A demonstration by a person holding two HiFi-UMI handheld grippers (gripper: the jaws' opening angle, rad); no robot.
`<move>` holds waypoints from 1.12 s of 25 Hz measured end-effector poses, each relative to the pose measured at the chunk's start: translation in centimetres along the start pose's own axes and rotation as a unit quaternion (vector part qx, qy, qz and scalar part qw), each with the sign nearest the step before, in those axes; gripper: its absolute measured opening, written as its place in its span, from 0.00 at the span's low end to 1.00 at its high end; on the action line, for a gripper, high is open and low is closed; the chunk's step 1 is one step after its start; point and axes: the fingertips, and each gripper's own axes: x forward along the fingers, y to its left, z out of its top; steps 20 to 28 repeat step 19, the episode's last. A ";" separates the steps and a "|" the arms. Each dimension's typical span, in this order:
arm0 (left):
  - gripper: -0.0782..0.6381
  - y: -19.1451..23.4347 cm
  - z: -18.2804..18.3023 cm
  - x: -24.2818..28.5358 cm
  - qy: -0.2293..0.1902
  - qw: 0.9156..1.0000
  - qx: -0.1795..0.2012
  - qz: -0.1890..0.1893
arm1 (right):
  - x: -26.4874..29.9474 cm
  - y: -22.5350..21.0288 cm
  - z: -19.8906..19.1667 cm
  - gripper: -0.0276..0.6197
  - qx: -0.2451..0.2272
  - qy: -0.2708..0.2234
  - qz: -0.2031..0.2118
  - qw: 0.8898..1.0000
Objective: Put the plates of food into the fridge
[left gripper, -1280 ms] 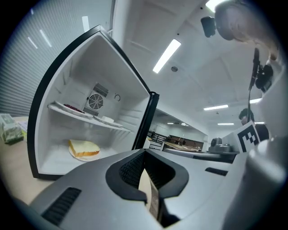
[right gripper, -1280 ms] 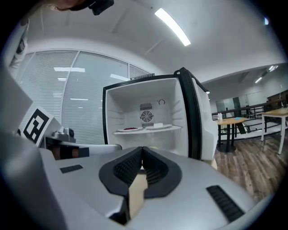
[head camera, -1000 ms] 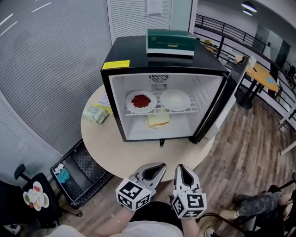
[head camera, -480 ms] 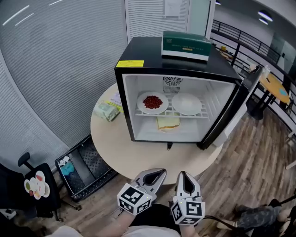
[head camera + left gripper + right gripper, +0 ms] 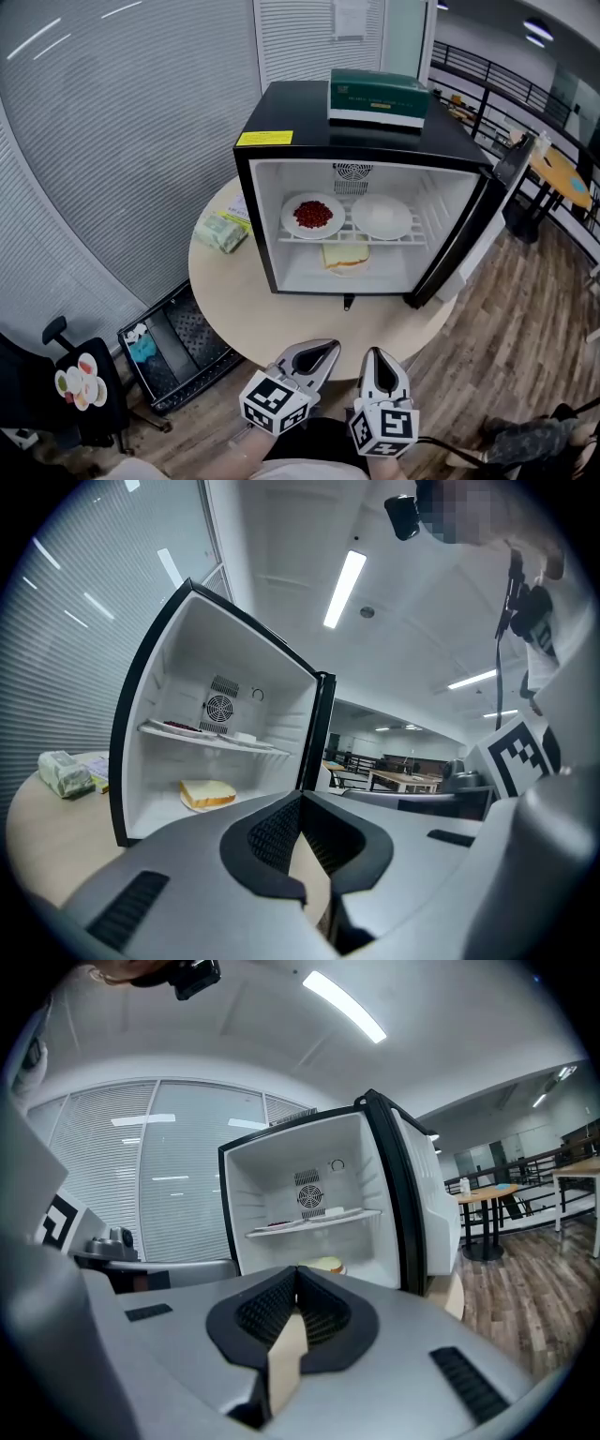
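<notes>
The black mini fridge [image 5: 281, 112] stands open on the round table [image 5: 244, 309]. On its wire shelf sit a plate of red food [image 5: 312, 215] and a white plate [image 5: 382, 217]. Below them on the fridge floor lies a plate with a sandwich [image 5: 345, 255], also seen in the left gripper view [image 5: 207, 794]. Both grippers hover low at the table's near edge, well short of the fridge. My left gripper [image 5: 323, 351] is shut and holds nothing. My right gripper [image 5: 375, 357] is shut and holds nothing too.
The fridge door [image 5: 469, 225] hangs open to the right. A green box [image 5: 378, 96] lies on top of the fridge. A wrapped packet [image 5: 222, 232] rests on the table to the fridge's left. A black crate [image 5: 173, 342] sits on the floor at left.
The view has shifted so the fridge and table sit a little further right and lower in the head view. Both grippers stay shut at the near edge.
</notes>
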 end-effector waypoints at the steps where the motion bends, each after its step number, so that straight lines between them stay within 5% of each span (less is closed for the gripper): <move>1: 0.12 0.1 0.1 0.0 -0.001 1.000 0.000 0.001 | 0.1 0.0 0.1 0.05 0.001 -0.001 0.000 1.000; 28: 0.12 0.7 -0.4 0.8 0.005 1.000 -0.013 0.005 | 0.2 -1.7 0.2 0.06 0.004 -0.002 -0.018 1.000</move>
